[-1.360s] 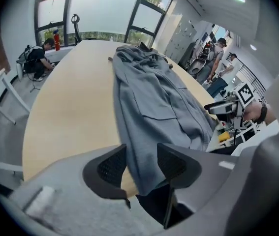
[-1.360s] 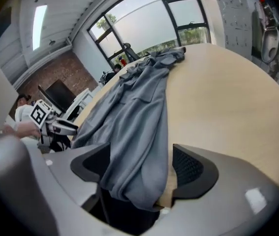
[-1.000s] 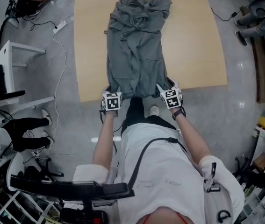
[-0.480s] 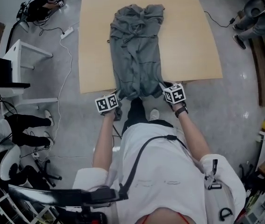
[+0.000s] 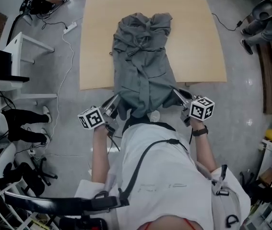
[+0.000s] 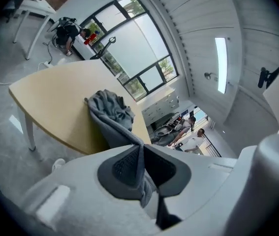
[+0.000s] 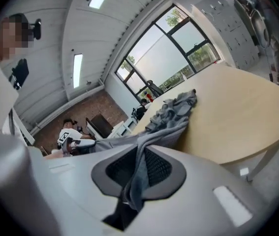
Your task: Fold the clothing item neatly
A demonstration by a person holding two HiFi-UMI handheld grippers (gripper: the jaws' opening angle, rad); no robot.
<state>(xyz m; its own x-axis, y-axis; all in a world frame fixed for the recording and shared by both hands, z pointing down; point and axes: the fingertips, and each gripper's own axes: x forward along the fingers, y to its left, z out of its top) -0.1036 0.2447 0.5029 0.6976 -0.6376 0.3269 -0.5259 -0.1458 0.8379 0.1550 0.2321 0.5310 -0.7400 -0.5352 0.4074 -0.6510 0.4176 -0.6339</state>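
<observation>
A grey garment [image 5: 143,56] lies lengthwise on the pale wooden table [image 5: 193,32], bunched at its far end. Its near hem hangs past the table's front edge, stretched between both grippers. My left gripper [image 5: 112,102] is shut on the hem's left corner, and grey cloth is pinched between the pads in the left gripper view [image 6: 141,149]. My right gripper [image 5: 178,96] is shut on the right corner, where a fold of cloth runs down between its pads [image 7: 141,151]. Both grippers are off the table, in front of its edge. From each one the garment [image 6: 110,109] [image 7: 176,107] stretches back onto the tabletop.
A white desk [image 5: 18,51] stands left of the table, with a power strip [image 5: 69,28] and cable on the grey floor. A seated person's legs [image 5: 23,131] are at the left. Another person sits at the top right [image 5: 270,13]. Shelving stands at the lower right.
Both grippers went from open at the hem to shut on it. They drew back from the table edge and apart, pulling the near hem off the table.
</observation>
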